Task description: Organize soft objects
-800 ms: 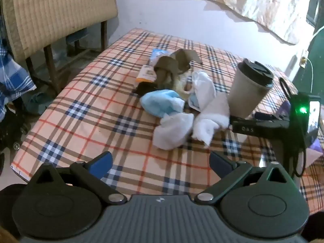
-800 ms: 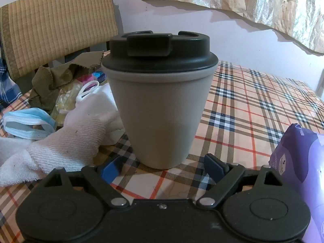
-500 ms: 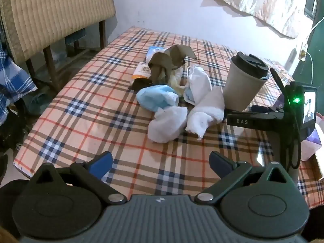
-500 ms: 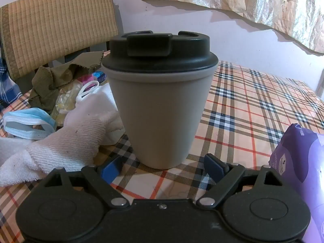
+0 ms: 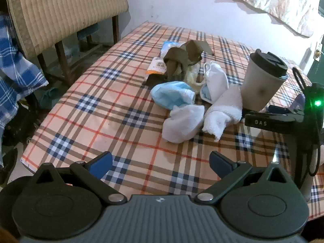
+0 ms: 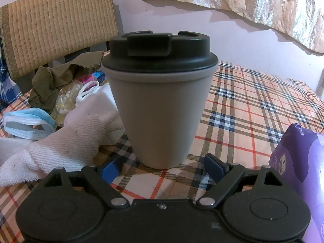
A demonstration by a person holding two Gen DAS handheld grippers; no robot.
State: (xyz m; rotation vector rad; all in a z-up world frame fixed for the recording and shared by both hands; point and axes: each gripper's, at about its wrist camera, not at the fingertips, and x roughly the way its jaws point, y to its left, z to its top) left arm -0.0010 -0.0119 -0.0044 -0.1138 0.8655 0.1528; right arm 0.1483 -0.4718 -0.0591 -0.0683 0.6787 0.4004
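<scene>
Both sets of jaws stand fully apart with nothing between them: our left gripper point(image 5: 161, 162) hangs over bare plaid desk point(image 5: 97, 113), our right gripper point(image 6: 162, 167) sits low just short of the grey lidded cup point(image 6: 162, 105). The soft pile lies up and slightly right of the left jaws, crumpled white cloth point(image 5: 183, 123) nearest, rolled white towel point(image 5: 222, 111) running diagonally toward the cup, blue mask point(image 5: 172, 96), white mask point(image 5: 215, 81) and olive rag point(image 5: 182, 58) behind. Right jaws face the cup with the towel off to their left, so we judge the left hand has the clear straight line to the cloth.
</scene>
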